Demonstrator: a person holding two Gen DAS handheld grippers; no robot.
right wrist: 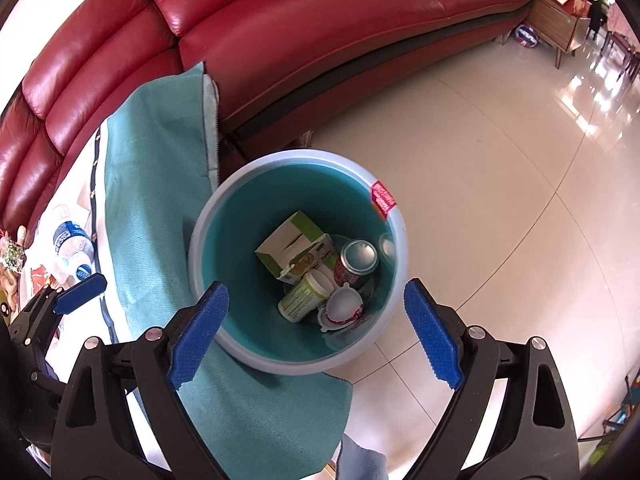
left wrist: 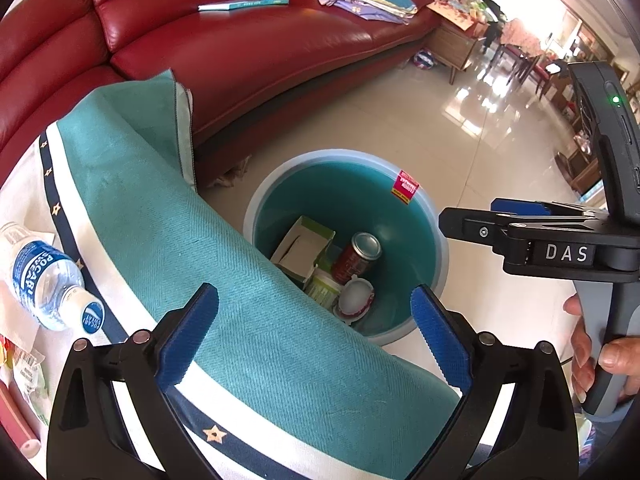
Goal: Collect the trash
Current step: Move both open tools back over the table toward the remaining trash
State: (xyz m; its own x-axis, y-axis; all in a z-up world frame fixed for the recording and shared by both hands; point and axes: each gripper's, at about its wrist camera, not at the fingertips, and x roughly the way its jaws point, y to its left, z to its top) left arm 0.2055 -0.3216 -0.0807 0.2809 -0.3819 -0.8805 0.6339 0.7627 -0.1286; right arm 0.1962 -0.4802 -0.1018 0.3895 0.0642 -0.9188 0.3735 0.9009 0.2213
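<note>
Below, bin (right wrist: 240, 344): on the floor (right wrist: 500, 200) beside the desk (left wrist: 280, 340), holding a box (right wrist: 298, 246), can (right wrist: 356, 264), jar (right wrist: 306, 296) and cup (right wrist: 342, 306).
Left gripper (left wrist: 314, 334): jaws spread, empty.
Right gripper (right wrist: 316, 334): jaws spread, empty, above the bin.
Bottle (left wrist: 48, 280): lying on the desk.

Trash in the bin, one bottle left on the table

A round teal bin (right wrist: 296, 208) with a pale rim and a red sticker (right wrist: 383, 199) on its far right edge stood on the floor beside the table; in its bottom lay a torn green and white carton (right wrist: 296, 250), a red can (right wrist: 356, 266) tilted with its silver end up, a small green-labelled cup (right wrist: 306, 296) on its side and a white peel-off lid (right wrist: 342, 308) just near of the can, all touching; a clear plastic bottle (left wrist: 48, 280) with a blue label lay on its side at the left on the table
</note>
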